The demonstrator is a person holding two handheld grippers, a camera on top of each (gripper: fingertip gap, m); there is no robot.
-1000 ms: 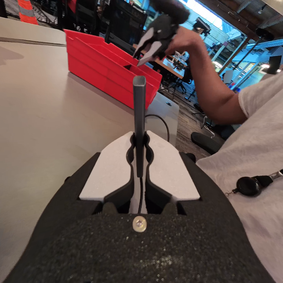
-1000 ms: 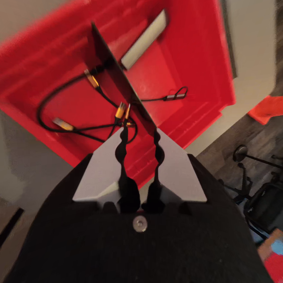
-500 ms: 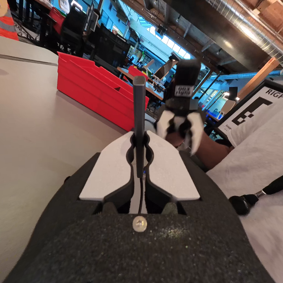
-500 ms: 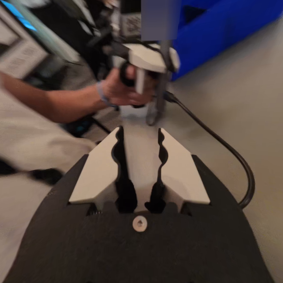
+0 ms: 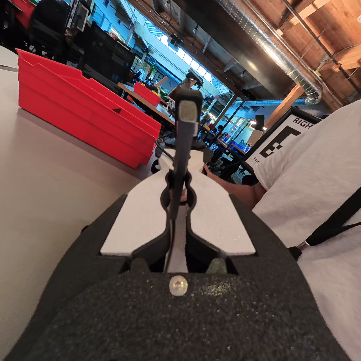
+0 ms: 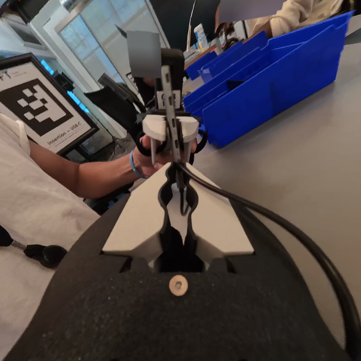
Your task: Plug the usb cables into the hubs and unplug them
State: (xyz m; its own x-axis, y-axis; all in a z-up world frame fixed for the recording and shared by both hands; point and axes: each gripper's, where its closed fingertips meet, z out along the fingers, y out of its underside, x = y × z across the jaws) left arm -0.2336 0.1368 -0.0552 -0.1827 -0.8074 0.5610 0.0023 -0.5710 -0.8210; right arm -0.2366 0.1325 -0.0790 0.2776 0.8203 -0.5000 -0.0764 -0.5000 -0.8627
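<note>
My left gripper is shut on a slim dark grey USB hub, which stands up between the fingers with a thin tail cable running back toward the camera. In the right wrist view the hub shows its row of ports, held by the left gripper. My right gripper faces it, jaws drawn close together at the hub's near end, where a thick black USB cable comes out and drapes over my right finger. The right gripper's white fingers show just behind the hub.
A red bin stands on the grey table to the left. Blue bins stand at the far right. A framed marker board is beside the table. A person's white shirt is close by. The grippers are tip to tip, or close to it.
My right gripper swung from above the red bin to the hub's end and its jaws narrowed from open to nearly closed. My left gripper kept hold of the hub and tilted upward.
</note>
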